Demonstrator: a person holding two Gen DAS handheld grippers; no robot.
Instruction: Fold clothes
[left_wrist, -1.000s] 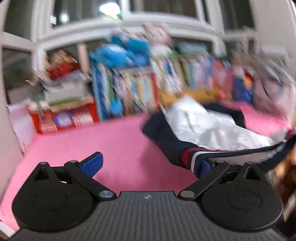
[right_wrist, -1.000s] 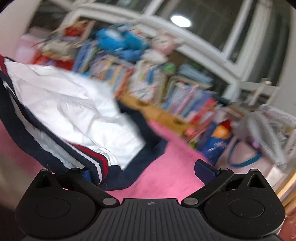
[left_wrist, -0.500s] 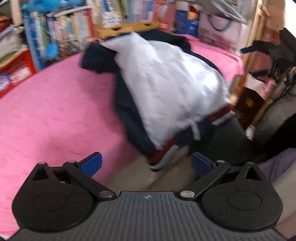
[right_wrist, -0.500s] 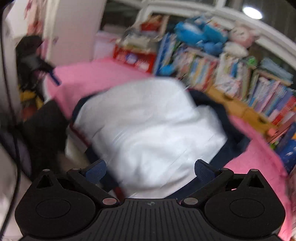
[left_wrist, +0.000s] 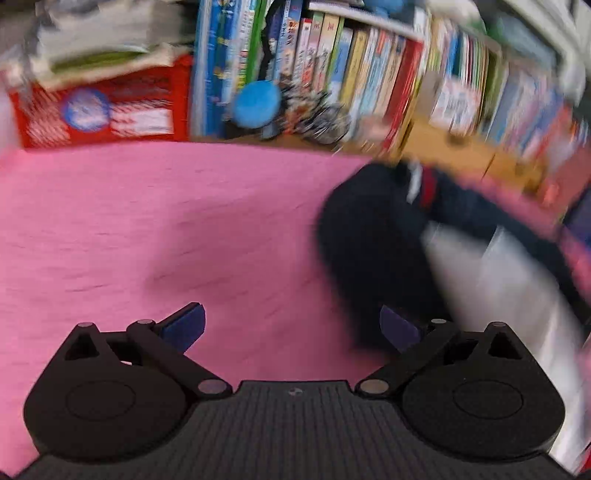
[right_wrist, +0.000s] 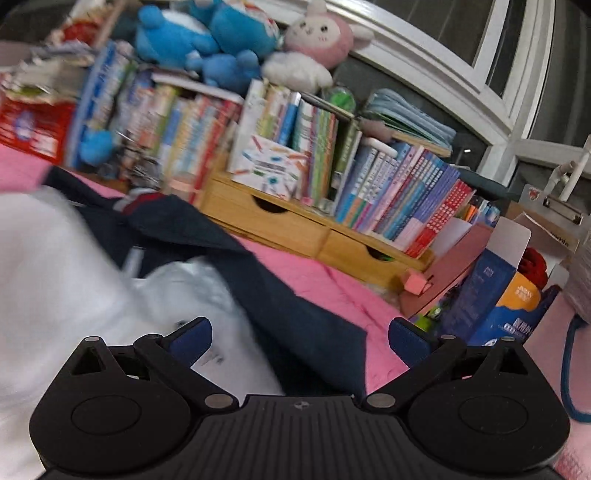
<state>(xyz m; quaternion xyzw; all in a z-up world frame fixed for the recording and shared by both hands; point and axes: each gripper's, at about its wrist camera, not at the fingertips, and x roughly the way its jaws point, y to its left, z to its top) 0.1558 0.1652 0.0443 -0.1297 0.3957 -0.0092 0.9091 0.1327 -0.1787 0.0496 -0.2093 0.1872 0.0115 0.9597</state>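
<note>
A navy jacket (left_wrist: 373, 243) with white lining and a red-and-white striped trim lies on the pink bed cover (left_wrist: 147, 229), blurred, at the right of the left wrist view. My left gripper (left_wrist: 291, 326) is open above bare pink cover, its right fingertip close to the jacket's dark edge. In the right wrist view the same jacket (right_wrist: 280, 295) spreads from the left to the centre, white lining (right_wrist: 66, 266) up. My right gripper (right_wrist: 300, 338) is open just above it, with nothing between its fingers.
Rows of books (right_wrist: 295, 133) on a wooden drawer unit (right_wrist: 295, 229) line the far edge of the bed, with plush toys (right_wrist: 207, 37) on top. A red box (left_wrist: 99, 110) stands at far left. A blue carton (right_wrist: 495, 295) and boxes crowd the right side.
Both grippers swung away from the bed's near edge and now face the bookshelf. The jacket, hanging over the edge half a second ago, lies further onto the pink cover. Both grippers stayed open.
</note>
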